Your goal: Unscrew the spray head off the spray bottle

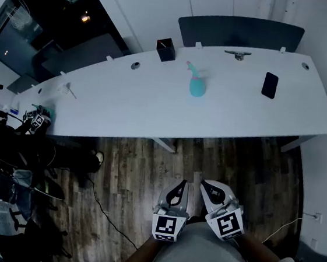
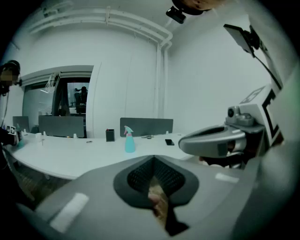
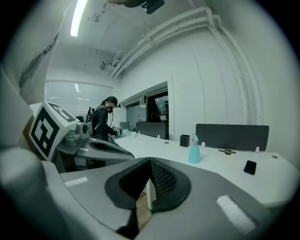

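Only the gripper views plainly show the left gripper [image 2: 153, 180] and right gripper [image 3: 149, 187] closed and empty. The teal plastic spray bottle [image 1: 197, 85] stands well apart, seemingly still capped.

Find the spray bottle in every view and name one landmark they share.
Head view: spray bottle upper centre on the desk, down and right of the black cup.
Left gripper view: left of centre, just right of the cup.
Right gripper view: right of centre, just right of the cup.
Shared landmark: the black cup.
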{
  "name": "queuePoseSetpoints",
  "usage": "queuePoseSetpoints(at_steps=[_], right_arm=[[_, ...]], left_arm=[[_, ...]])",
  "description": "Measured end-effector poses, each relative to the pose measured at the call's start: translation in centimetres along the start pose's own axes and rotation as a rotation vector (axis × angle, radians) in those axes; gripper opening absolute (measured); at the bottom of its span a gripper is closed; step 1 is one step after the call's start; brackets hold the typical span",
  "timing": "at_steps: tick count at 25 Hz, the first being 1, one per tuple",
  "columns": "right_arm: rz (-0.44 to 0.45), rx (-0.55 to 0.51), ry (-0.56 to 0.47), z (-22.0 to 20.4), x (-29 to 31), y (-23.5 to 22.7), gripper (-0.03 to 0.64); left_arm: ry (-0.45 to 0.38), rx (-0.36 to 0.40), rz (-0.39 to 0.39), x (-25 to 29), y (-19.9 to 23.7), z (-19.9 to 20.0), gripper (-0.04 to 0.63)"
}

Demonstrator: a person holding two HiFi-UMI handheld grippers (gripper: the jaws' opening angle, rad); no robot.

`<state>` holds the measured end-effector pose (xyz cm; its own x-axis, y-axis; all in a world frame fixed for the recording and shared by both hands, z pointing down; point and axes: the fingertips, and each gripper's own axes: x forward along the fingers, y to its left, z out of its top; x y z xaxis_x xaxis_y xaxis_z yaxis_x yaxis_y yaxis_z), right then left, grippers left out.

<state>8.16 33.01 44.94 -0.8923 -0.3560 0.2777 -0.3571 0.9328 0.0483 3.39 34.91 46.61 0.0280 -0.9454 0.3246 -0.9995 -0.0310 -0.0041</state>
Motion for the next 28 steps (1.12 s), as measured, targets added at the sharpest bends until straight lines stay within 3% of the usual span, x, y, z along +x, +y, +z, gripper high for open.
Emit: queuePoseSetpoints(at_steps=[4,8,11,15,19,28], right_arm=[[0.009,0.031,-0.002,0.7,2.4,-4.7,0.000],[0.011,0.044,0.039,-0.3,5.0,-9.3,0.000],[0.031,0.072,0.067,-0.9,7.2,-10.4,0.000],[0.055,0.032,0.101,-0.9,11.7,-11.8,0.000],[0.029,0.034,0.130,-0.2,16.8,-13.3,0.000],[-0.191,0.058,0.264,1.1,24.0,-18.8,0.000]], left_arm=[[0.006,-0.049,0.024,4.6,1.2,1.9,0.002],[0.039,-0.046,0.045,8.1,1.9,1.8,0.002],[0.069,-0.043,0.052,9.3,3.3,1.6,0.002],[0.079,-0.020,0.042,12.1,6.3,1.8,0.002],[0.063,-0.017,-0.020,16.4,10.4,2.6,0.002],[0.068,0.008,-0.224,25.8,19.5,5.6,0.002]])
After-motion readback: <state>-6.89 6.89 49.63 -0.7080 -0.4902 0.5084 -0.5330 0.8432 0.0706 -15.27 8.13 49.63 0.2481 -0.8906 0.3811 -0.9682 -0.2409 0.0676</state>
